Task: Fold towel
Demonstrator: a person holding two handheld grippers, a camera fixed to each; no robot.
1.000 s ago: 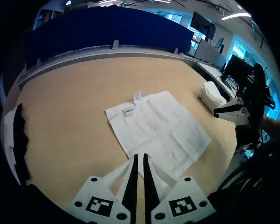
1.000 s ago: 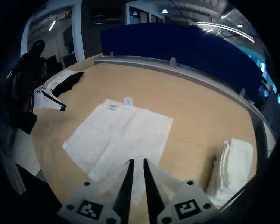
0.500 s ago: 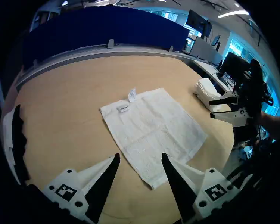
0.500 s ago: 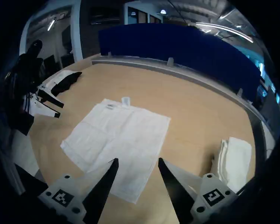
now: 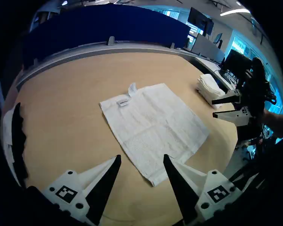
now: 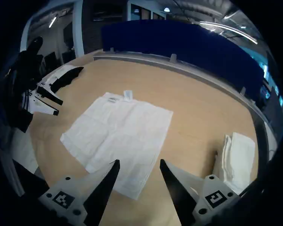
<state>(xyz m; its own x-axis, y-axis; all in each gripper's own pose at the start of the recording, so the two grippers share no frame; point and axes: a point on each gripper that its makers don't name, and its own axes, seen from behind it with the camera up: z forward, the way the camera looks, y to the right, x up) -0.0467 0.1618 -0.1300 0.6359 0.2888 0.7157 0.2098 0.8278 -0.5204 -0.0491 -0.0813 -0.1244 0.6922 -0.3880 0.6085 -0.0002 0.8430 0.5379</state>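
1. The white terry-cloth towel (image 5: 154,124) lies spread flat in a single layer on the pale wood-grain table (image 5: 66,105).
2. In the left gripper view, the left gripper (image 5: 140,156) has its two black-edged white fingers set wide apart. Nothing is pinched between them, and the towel's near corner shows in the gap.
3. In the right gripper view, the right gripper (image 6: 139,162) is likewise spread wide and holds nothing, with another near corner of the towel (image 6: 120,135) between its fingers.
4. Each gripper also shows in the other's view, at the table edge with its fingers parted: the right gripper (image 5: 217,108) near the towel's right corner, and the left gripper (image 6: 56,106) just beyond the towel's left corner.
5. The towel is a soft, nubbly rectangle with faint crease lines crossing it. Two small white fabric tags (image 5: 132,89) sit at its far short edge.
6. Its long axis runs from that tagged far edge toward the near short edge, which stretches between the two grippers.
7. The table (image 6: 202,109) is smooth, with a curved grey rim backed by a dark blue partition panel (image 5: 103,26).
8. A stack of folded white towels (image 6: 239,160) rests beside the right gripper, well apart from the spread towel.
9. A crumpled black cloth (image 6: 68,77) lies at the opposite table edge.
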